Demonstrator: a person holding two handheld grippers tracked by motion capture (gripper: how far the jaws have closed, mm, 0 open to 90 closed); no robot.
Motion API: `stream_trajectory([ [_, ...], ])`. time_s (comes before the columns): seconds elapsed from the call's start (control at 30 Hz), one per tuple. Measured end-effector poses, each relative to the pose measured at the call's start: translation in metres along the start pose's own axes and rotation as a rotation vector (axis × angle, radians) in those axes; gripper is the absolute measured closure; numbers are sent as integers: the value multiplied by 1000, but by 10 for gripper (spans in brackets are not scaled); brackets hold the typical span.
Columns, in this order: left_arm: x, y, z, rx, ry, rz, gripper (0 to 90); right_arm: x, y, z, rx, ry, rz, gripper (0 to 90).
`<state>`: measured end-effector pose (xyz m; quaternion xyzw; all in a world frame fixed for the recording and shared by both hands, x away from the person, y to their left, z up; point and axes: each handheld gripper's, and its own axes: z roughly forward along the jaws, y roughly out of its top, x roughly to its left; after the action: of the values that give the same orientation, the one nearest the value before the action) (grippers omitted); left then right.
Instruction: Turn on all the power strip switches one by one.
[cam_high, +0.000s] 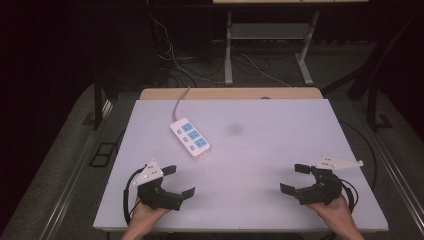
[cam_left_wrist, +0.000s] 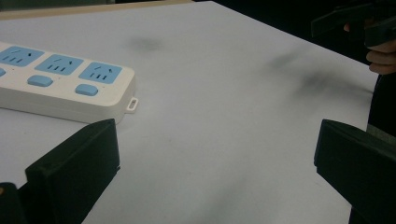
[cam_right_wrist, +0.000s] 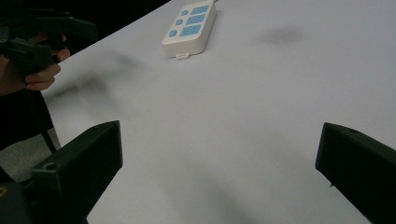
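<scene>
My left claw (cam_high: 179, 180) and right claw (cam_high: 294, 179) rest w/ jaws wide, empty, on the table (cam_high: 260, 150); power strip (cam_high: 190, 138) lies just ahead of left. Approach stage, I'd say; next: reach fwd.

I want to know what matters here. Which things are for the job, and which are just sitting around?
For the job:
- power strip, white with blue sockets, on the table
- left gripper, open, nearest the strip
- right gripper, open, empty

Just lying about:
- cables on the floor behind the table
- table legs farther back
</scene>
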<state>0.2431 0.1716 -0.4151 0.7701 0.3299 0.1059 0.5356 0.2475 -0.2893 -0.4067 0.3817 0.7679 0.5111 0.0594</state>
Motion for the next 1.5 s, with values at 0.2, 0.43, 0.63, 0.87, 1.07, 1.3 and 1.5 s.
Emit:
stream_trajectory([
  [0.2,1,0,-3,-3,3,2,0,0,-1,1,11,13,0,6],
  [0.43,2,0,-3,-5,1,-3,0,1,-2,3,22,15,-3,6],
  [0.63,0,1,-2,7,-10,-2,0,1,-3,3,27,15,-6,6],
  [0.87,-1,4,-1,29,-3,2,0,0,-4,2,26,12,-6,6],
  [1.07,1,9,-2,51,4,-4,0,-3,-3,-2,14,2,1,7],
  [1.3,2,18,0,100,1,1,0,-3,-3,-4,11,-1,-4,6],
  [1.5,2,27,2,131,-2,13,0,-2,-3,-4,9,-1,-6,6],
])
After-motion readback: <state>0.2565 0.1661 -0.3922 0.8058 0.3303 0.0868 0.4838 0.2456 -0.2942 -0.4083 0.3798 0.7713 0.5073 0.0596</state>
